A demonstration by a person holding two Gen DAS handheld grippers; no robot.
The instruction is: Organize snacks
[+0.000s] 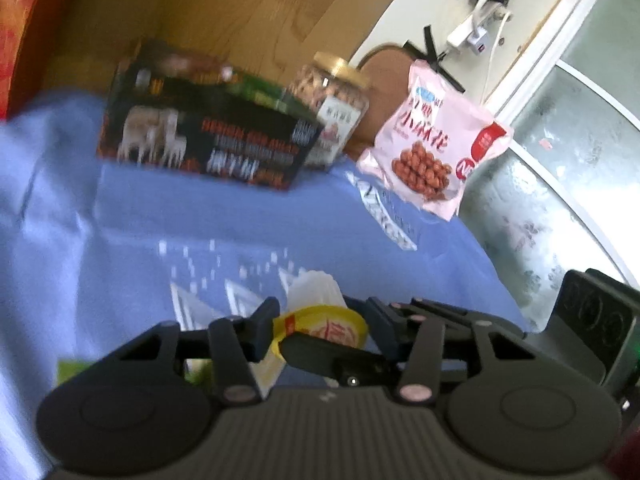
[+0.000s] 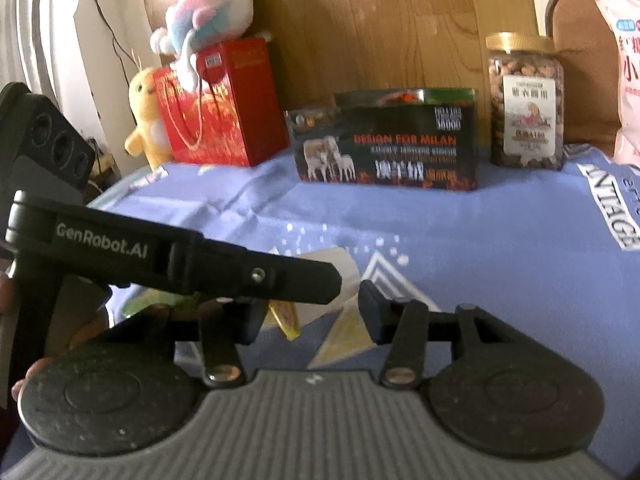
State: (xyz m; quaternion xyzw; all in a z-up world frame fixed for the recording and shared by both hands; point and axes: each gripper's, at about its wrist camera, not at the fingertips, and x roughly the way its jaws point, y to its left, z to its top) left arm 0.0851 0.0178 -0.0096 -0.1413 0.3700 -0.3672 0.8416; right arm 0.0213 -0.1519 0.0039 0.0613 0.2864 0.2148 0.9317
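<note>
Snack cup [image 1: 320, 326], yellow-rimmed, sits low over the blue desk cloth [image 1: 200, 216], pinched in my left claw [image 1: 316, 330], I think; right claw [image 2: 312, 308] gapes, holding nothing. Lift slow, keep it level.

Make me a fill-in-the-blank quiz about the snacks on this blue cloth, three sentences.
1. The nut jar has a ____ lid.
2. In the right wrist view, the jar stands just ____ of the dark tin.
3. The plush toys sit by a ____ gift bag.
Missing words: gold; right; red
</note>
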